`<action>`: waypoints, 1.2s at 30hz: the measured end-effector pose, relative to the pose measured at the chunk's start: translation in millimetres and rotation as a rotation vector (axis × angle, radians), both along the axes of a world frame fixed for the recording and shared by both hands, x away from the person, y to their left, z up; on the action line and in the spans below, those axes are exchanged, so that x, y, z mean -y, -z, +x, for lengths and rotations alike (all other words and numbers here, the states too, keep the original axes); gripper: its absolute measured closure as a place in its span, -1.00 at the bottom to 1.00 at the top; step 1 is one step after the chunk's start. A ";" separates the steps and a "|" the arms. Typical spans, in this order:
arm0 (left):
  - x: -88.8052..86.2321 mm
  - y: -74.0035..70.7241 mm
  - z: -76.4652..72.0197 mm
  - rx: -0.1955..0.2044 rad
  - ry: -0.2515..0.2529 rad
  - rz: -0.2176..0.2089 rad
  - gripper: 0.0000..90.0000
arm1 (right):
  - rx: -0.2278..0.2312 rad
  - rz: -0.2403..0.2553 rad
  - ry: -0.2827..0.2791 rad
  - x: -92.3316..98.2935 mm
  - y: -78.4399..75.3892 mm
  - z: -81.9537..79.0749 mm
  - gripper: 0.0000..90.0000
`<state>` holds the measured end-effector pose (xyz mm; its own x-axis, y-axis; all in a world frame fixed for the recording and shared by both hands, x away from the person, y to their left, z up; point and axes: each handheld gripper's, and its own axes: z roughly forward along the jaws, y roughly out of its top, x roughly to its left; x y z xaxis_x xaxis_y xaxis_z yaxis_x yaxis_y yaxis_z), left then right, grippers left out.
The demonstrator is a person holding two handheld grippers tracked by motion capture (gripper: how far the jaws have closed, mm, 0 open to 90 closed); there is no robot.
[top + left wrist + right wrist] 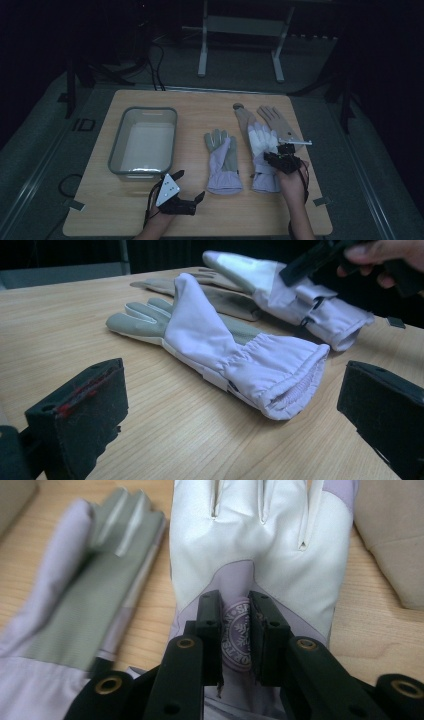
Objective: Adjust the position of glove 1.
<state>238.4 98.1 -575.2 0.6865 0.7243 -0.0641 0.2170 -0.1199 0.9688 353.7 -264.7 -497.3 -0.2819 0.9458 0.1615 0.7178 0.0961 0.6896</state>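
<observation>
Two lilac gloves lie side by side on the wooden table [125, 210]. The middle glove [223, 160] [210, 340] [75, 595] shows a grey palm, with its cuff toward me. To its right, a white-backed glove [261, 140] [280, 285] [260, 540] rests partly on a pair of tan gloves [275, 117] [390, 545]. My right gripper [272, 156] [235, 615] is shut on this white-backed glove, pinching a fold with its round logo patch. My left gripper [189, 185] [232, 390] stands open near the front edge, facing the middle glove's cuff with nothing between its jaws.
A clear plastic bin [117, 145] stands at the table's left, just beyond my left gripper. A small dark round object [238, 106] lies near the far edge. Behind the table stand the legs of a white frame [202, 50].
</observation>
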 end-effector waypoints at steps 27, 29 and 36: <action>0.3 0.0 -0.7 0.004 0.004 0.001 -1.00 | 0.041 0.097 -0.095 -124.4 -55.2 -7.1 0.72; 0.2 0.1 -0.7 0.004 0.005 0.000 -1.00 | 0.036 0.093 -0.094 -132.2 -51.6 -7.3 0.72; 0.4 0.0 -0.8 0.006 0.005 0.002 -1.00 | 0.013 0.070 -0.085 -145.2 -37.9 -9.6 0.71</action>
<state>237.6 97.7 -575.3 0.6908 0.7207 -0.0585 0.2103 -0.1228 0.9699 344.1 -119.5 -459.4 -0.3631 0.9048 0.2223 0.6998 0.1074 0.7062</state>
